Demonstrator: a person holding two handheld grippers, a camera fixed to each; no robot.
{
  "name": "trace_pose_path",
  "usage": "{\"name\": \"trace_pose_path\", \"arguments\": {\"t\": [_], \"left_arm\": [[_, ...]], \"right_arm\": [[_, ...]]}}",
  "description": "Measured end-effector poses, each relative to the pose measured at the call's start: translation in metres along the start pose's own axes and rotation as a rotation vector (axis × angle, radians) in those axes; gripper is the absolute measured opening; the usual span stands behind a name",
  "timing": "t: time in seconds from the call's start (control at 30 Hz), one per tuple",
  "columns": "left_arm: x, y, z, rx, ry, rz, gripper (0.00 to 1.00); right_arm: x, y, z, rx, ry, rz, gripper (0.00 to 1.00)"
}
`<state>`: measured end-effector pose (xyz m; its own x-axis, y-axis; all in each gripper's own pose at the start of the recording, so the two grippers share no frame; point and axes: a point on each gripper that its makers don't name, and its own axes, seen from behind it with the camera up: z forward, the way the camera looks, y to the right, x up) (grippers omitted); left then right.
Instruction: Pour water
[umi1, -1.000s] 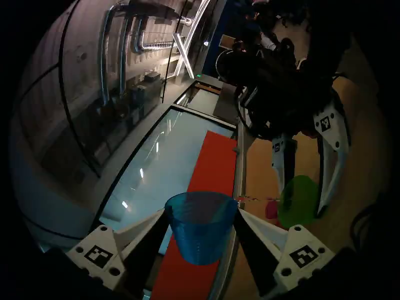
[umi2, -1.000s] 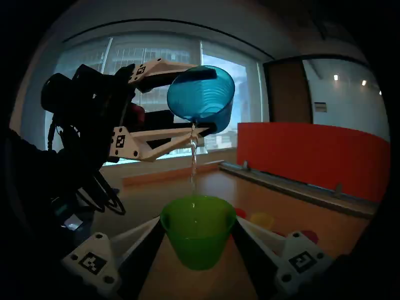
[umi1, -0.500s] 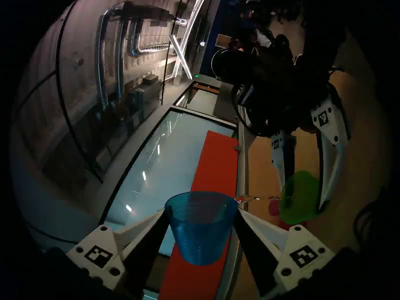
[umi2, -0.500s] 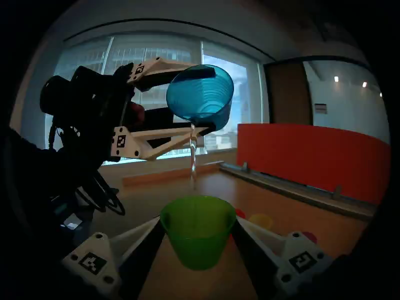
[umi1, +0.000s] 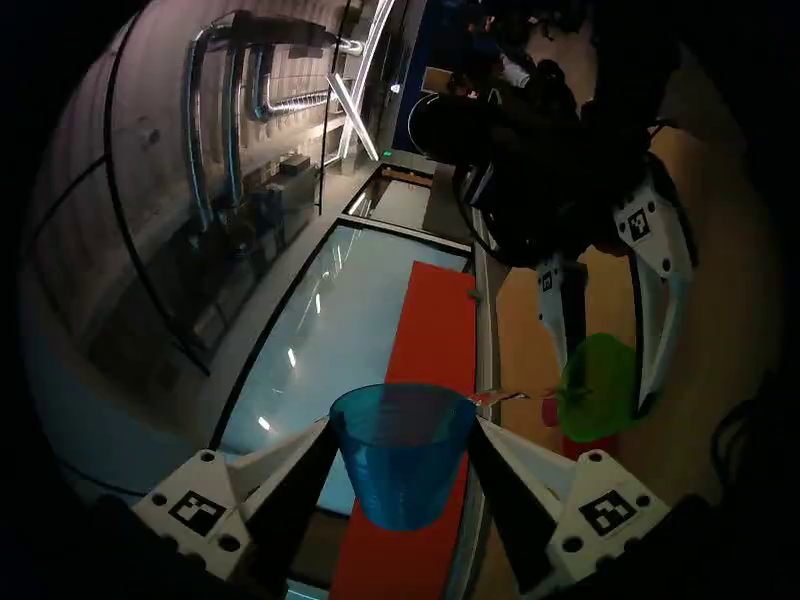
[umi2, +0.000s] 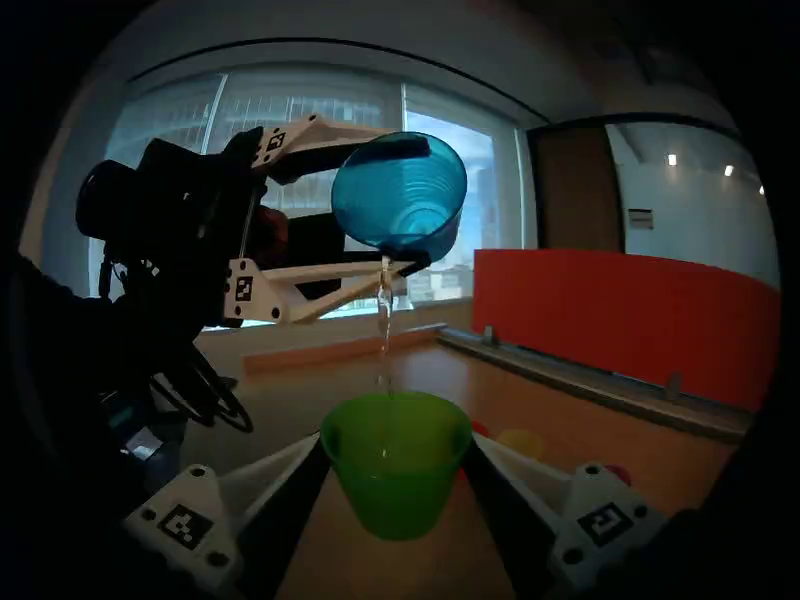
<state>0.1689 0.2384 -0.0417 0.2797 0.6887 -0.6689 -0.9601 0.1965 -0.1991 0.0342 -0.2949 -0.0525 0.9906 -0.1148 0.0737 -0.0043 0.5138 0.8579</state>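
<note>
Right gripper view: nearest me, my right claw (umi2: 397, 442) is clamped on the green cup (umi2: 396, 490), which sits upright between both fingers. Square black-and-white tags (umi2: 186, 527) are the only marks I can make out. Just above and beyond, the left claw (umi2: 412, 205) grips the blue cup (umi2: 398, 185), tipped over. A thin water stream (umi2: 383, 315) falls from it into the green cup. At far right stands a red panel (umi2: 630, 310).
</note>
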Motion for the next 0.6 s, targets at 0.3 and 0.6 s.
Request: {"name": "trace_pose_path", "arguments": {"t": [0.3, 0.6], "left_arm": [[0.0024, -0.0055, 0.0024, 0.002, 0.005, 0.027, 0.86], [0.0033, -0.0081, 0.0037, 0.009, 0.007, 0.055, 0.87]], "right_arm": [[0.0007, 0.0017, 0.0, -0.002, 0.003, 0.001, 0.9], [0.0012, 0.0022, -0.0012, -0.005, 0.004, -0.002, 0.9]]}}
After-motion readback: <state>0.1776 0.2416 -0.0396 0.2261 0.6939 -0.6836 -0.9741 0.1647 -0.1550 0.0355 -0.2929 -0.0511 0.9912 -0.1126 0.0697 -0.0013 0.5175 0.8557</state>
